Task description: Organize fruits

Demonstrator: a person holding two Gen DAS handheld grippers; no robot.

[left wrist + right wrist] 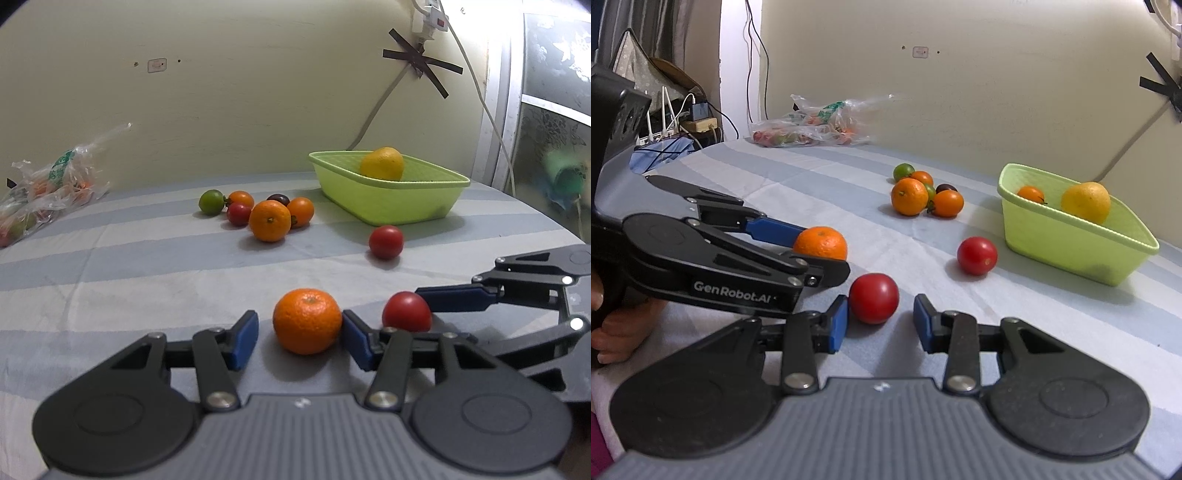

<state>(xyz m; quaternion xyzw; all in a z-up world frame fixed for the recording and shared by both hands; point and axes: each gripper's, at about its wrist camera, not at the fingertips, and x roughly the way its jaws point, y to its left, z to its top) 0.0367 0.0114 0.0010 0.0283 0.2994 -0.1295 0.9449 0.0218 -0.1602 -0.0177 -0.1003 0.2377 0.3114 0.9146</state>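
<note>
A mandarin (pixel 307 320) lies on the striped cloth (pixel 129 266) between the left gripper's (pixel 301 336) parted jaws, its right pad touching, the left apart. "GenRobot.AI" marks that gripper. The right gripper (pixel 879 323) stands unclenched around a red tomato (pixel 873 298). Bare cloth stretches toward the green basket (pixel 1071 240).

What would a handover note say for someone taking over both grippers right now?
Left gripper: open, jaws straddling a mandarin on the striped cloth; only the right pad looks near contact.
Right gripper: open around a red tomato, left pad touching or nearly so, gap on the right.
Done: green basket holds a yellow citrus and a small orange fruit.
Left: these two, another red tomato near the basket, and the mixed cluster behind.
</note>
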